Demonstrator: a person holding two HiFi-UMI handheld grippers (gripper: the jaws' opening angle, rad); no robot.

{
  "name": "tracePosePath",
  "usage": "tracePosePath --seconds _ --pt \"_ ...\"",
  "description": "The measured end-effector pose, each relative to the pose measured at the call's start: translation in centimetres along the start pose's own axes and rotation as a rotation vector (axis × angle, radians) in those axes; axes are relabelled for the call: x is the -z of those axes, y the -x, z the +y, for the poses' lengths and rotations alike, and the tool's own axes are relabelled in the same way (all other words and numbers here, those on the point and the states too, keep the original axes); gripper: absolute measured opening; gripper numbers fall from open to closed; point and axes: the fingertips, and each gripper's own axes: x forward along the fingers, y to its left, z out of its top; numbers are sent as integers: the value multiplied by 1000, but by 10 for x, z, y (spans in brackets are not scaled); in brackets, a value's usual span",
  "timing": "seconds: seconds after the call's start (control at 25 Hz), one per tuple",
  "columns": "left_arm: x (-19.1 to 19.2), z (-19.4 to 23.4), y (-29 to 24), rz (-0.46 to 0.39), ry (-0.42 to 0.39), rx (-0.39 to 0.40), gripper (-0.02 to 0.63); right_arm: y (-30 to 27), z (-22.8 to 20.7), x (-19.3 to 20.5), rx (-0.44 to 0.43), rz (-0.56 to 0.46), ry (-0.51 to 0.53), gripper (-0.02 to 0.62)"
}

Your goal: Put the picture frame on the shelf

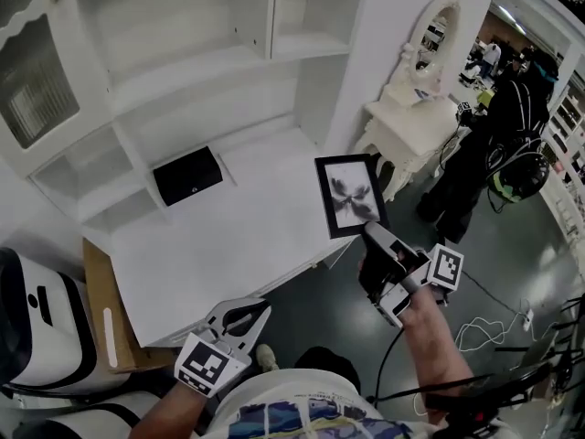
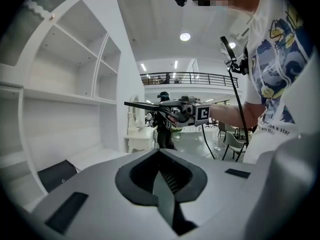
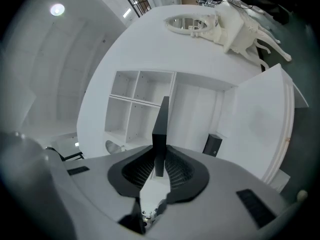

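Note:
The picture frame is black with a pale print, and it hangs above the right front corner of the white desk. My right gripper is shut on its lower edge. In the right gripper view the frame stands edge-on between the jaws of my right gripper, with the white shelf unit beyond it. My left gripper hovers by the desk's front edge. In its own view my left gripper has its jaws together with nothing in them, and the frame shows ahead. The shelves rise behind the desk.
A black box sits at the back of the desk under the shelves. To the right stands a white dressing table with an oval mirror, and a person in dark clothes beyond it. A cardboard box stands at the desk's left; cables lie on the floor.

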Motion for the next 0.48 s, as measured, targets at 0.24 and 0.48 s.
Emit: tracePosePath --seconds 0.24,0.48 --pt "-6 40 -3 -18 7 -26 14 -63 12 -38 -19 33 51 83" --pt "-11 80 -25 -11 -6 -70 14 -123 17 -95 -58 67 76 83"
